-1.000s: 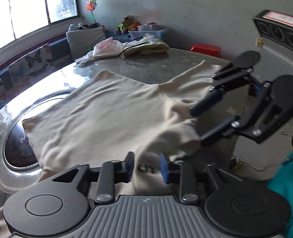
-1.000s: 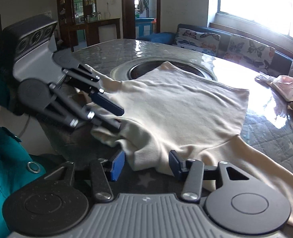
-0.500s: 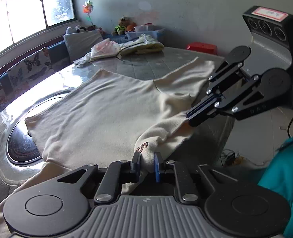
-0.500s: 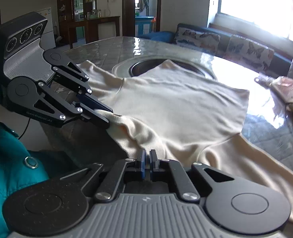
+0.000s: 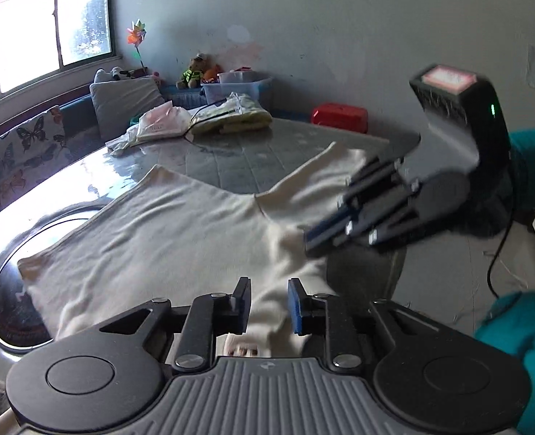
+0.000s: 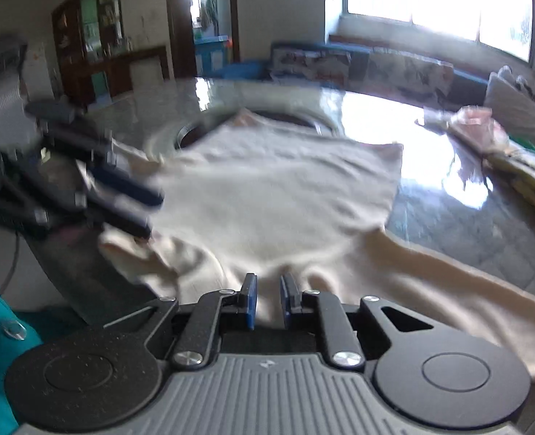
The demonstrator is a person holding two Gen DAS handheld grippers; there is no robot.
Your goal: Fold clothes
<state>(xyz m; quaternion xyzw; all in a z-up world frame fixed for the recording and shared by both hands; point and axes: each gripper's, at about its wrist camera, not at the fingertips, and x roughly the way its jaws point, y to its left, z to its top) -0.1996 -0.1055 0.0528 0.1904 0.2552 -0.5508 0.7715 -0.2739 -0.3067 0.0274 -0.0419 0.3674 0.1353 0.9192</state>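
Note:
A cream long-sleeved shirt (image 5: 165, 232) lies spread on the glossy table (image 5: 238, 159); it also shows in the right wrist view (image 6: 267, 195). My left gripper (image 5: 267, 304) is partly open at the near edge, with the shirt's collar cloth lying between its blue pads. My right gripper (image 6: 269, 299) is slightly open, with shirt cloth between its pads. In the left wrist view the right gripper (image 5: 311, 243) hovers blurred over the shirt's shoulder. In the right wrist view the left gripper (image 6: 151, 214) is blurred at the left.
Folded clothes and a bag (image 5: 202, 123) sit at the table's far side. A round dark inset (image 5: 9, 308) lies under the shirt's hem. A cushioned bench (image 5: 24, 148) runs under the window. A red box (image 5: 340, 117) stands by the wall.
Both grippers were shut on the shirt's collar edge half a second ago and have now opened part way. Both views are blurred from motion and have lifted a little.

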